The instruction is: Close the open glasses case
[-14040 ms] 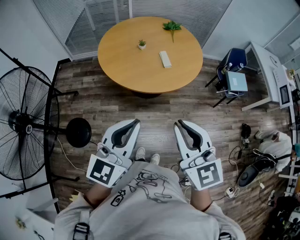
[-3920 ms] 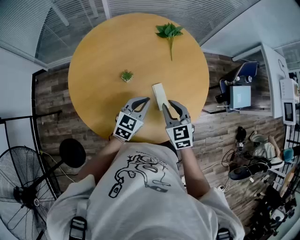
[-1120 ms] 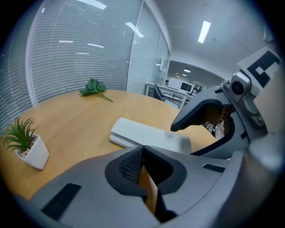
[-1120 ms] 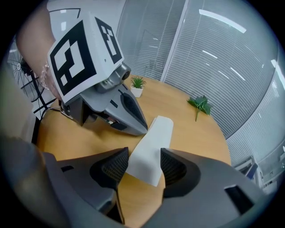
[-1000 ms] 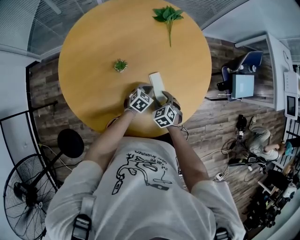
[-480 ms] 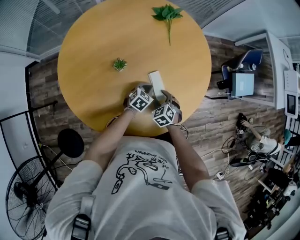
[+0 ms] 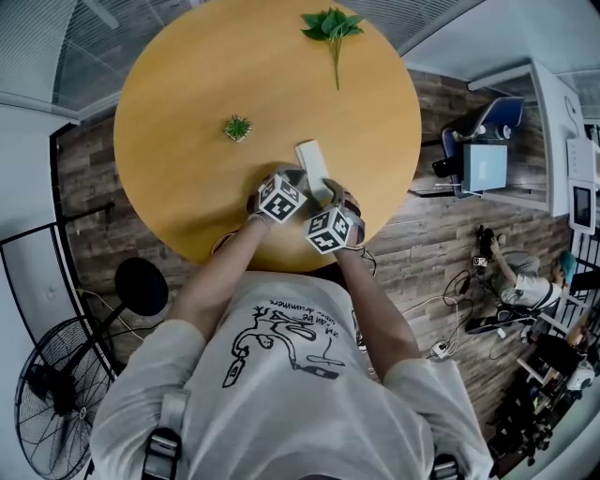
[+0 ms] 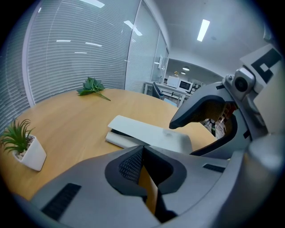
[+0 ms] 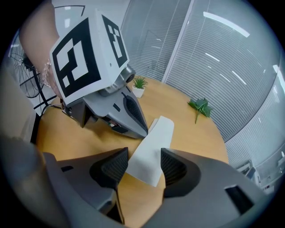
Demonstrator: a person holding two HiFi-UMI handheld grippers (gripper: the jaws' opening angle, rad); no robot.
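Observation:
The white glasses case [image 7: 312, 166] lies near the front of the round wooden table [image 7: 187, 84]. In the left gripper view the case [image 8: 147, 133] has its lid low over the base, with a thin dark gap along its left end. My left gripper [image 7: 292, 183] [image 8: 142, 149] is shut on nothing, just short of the case's near end. My right gripper [image 7: 333, 195] [image 9: 144, 158] is open, and the near end of the case [image 9: 153, 147] shows between its pads. The left gripper [image 9: 140, 129] sits against the case's side. One of the right fingers [image 8: 205, 107] hangs over the lid.
A small potted plant [image 7: 237, 128] [image 8: 20, 142] stands left of the case. A green leafy sprig [image 7: 330, 26] [image 9: 200, 107] lies at the far edge. The table's front edge runs just behind the grippers. A fan [image 7: 47, 394], a chair [image 7: 483, 159] and a person [image 7: 520, 281] are on the floor around.
Over the last second almost nothing moved at the case. Since about four seconds ago both grippers have closed in on the case's near end. Earlier the person stood away from the table.

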